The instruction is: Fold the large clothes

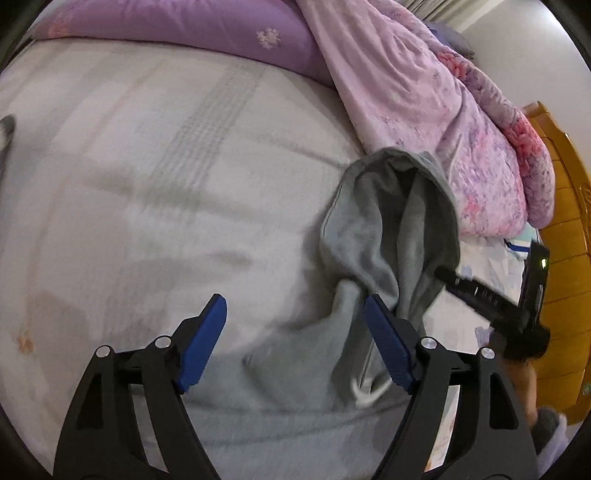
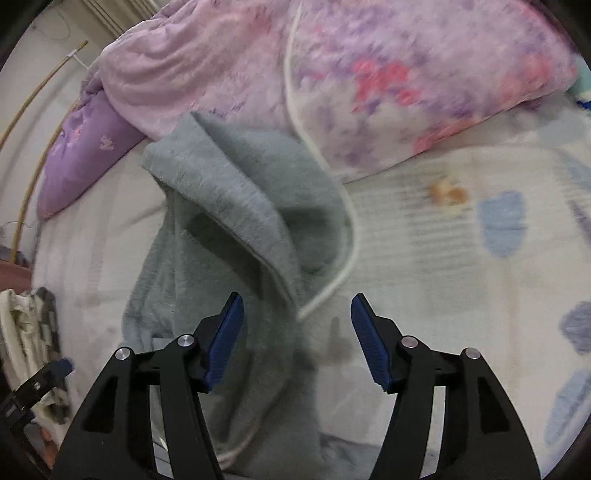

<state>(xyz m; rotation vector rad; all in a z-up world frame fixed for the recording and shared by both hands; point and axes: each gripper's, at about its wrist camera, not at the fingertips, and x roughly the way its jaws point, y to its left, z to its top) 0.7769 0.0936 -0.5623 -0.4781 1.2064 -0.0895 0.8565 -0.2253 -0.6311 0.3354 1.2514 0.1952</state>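
Note:
A grey hooded sweatshirt [image 1: 391,236] lies crumpled on the bed, hood end bunched up toward the pink quilt; it also shows in the right wrist view [image 2: 229,221] with a white drawstring [image 2: 343,258] trailing beside the hood. My left gripper [image 1: 295,325] is open and empty, its right finger [image 1: 388,347] over the grey cloth. My right gripper [image 2: 297,328] is open and empty, hovering just above the sweatshirt's neck area. The right gripper's black body [image 1: 495,306] shows at the right of the left wrist view, beside the hood.
A pale bed sheet [image 1: 147,184] covers the mattress. A pink floral quilt [image 2: 369,74] is heaped at the head of the bed, next to a purple pillow [image 1: 184,22]. A wooden bed frame [image 1: 565,229] stands at the right. More clothing [image 2: 29,332] lies at the left edge.

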